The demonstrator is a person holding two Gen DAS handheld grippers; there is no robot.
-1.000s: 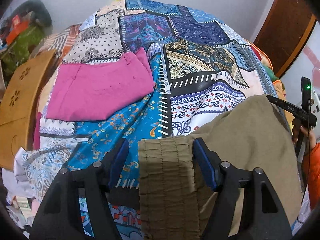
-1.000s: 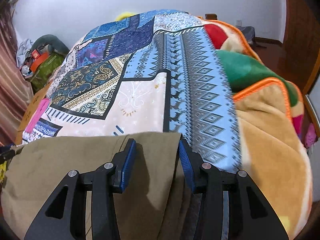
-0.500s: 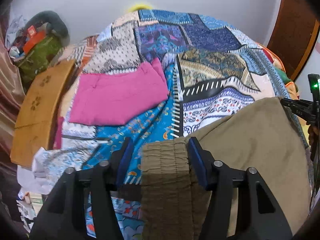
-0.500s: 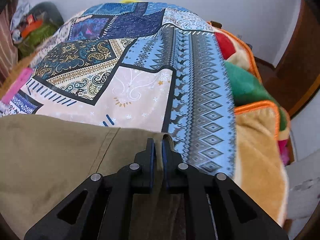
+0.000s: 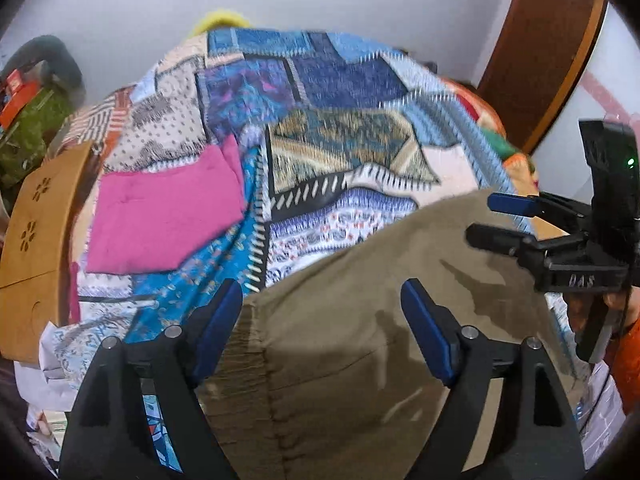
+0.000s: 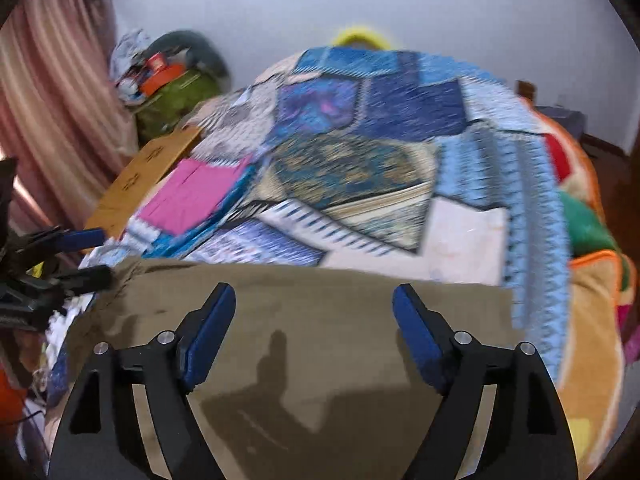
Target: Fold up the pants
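Observation:
The olive-brown pants (image 5: 360,320) lie flat on the patterned bedspread (image 5: 340,148), near the bed's front edge; they also show in the right wrist view (image 6: 320,320). My left gripper (image 5: 322,322) is open above their gathered waistband end, holding nothing. My right gripper (image 6: 314,330) is open above the other end, holding nothing. Each gripper shows at the edge of the other's view: the right gripper (image 5: 492,220) over the pants' far right corner, the left gripper (image 6: 88,254) at the pants' left corner.
A folded pink garment (image 5: 164,224) lies on the bedspread's left side, also seen from the right wrist (image 6: 192,196). A wooden board (image 5: 36,240) flanks the bed's left. A blanket with orange trim (image 6: 592,280) lies on the right. Cluttered bags (image 6: 172,92) sit by the wall.
My right gripper, shut on the pants' edge half a second ago, has opened and let go. My left gripper opened wider. Both have lifted back and the pants now lie flat.

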